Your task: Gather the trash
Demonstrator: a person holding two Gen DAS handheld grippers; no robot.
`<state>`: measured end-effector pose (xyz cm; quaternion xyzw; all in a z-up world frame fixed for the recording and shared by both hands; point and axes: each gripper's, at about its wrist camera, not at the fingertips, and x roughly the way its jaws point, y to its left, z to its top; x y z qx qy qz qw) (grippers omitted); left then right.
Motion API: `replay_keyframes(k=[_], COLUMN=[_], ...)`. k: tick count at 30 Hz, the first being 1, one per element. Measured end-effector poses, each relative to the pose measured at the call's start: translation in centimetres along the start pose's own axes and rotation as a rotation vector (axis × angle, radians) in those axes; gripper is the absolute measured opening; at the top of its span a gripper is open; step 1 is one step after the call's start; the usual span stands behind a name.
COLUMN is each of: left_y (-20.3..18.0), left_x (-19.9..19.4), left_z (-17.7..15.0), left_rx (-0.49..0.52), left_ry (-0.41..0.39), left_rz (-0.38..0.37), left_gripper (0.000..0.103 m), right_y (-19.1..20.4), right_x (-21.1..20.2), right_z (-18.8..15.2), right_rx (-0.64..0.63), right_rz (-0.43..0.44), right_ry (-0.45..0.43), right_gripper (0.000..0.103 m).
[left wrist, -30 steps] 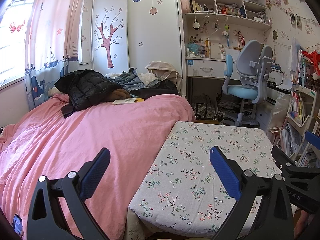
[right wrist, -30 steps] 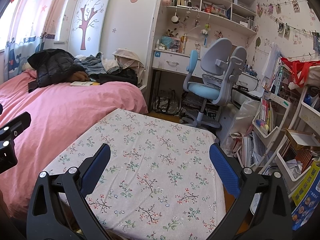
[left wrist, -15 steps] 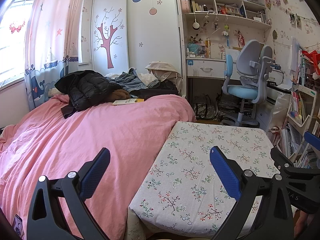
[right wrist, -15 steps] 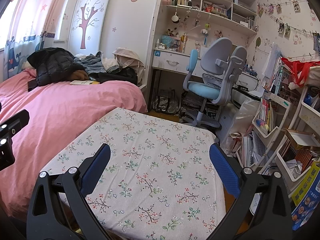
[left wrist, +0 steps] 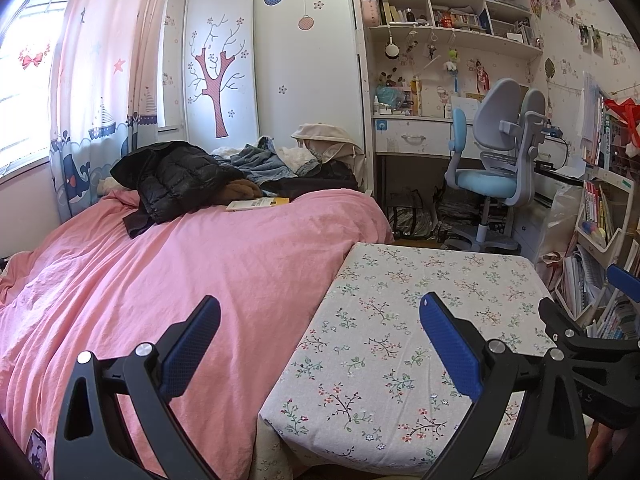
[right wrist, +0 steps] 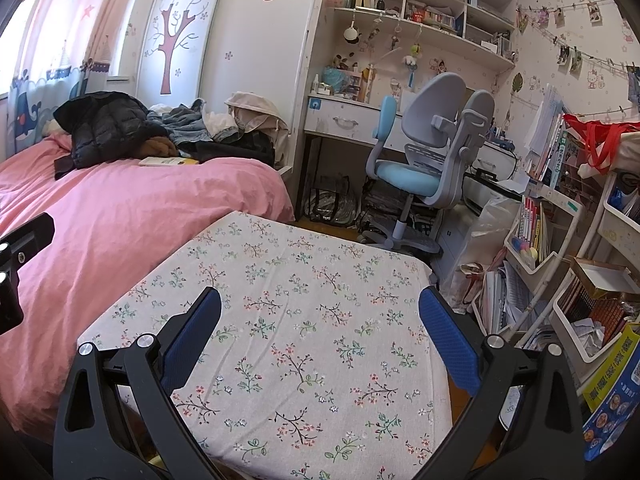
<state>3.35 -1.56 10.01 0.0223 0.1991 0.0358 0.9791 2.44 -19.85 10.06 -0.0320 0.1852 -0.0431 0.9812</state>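
Both the left hand-held gripper (left wrist: 320, 322) and right hand-held gripper (right wrist: 320, 312) are held spread and empty above the floral-covered bench (right wrist: 304, 280), whose left edge abuts the pink bed (left wrist: 160, 272).

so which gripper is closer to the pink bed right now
Left. The left gripper hangs open astride the edge where the pink bed meets the floral table. The right gripper, also open, is over the table, further from the bed.

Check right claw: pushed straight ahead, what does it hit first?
Probably the floral cloth under the open right claw; if it clears that, the chair lies beyond. Depth is unclear.
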Motion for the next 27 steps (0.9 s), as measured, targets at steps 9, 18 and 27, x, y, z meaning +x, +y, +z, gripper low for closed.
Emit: replay_keyframes(k=[9, 18, 27], left_y=[1.1, 1.8, 2.0], left_x=[0.0, -0.1, 1.1], left_z=[0.2, 0.3, 0.0], left_rx=[-0.012, -0.014, -0.022], left_ry=[-0.025, -0.055, 0.001], left_rz=[0.009, 0.017, 0.063], left_gripper=[0.095, 0.095, 0.095], right_y=[-0.2, -1.2, -1.9], right_x=[0.0, 0.0, 0.3], right_z=[-0.2, -1.3, -2.3], right_rx=[-0.002, -0.001, -0.004], right_rz=[-0.001, -0.007, -0.026], right_ry=[0.003, 0.009, 0.025], right_gripper=[0.096, 0.096, 0.096])
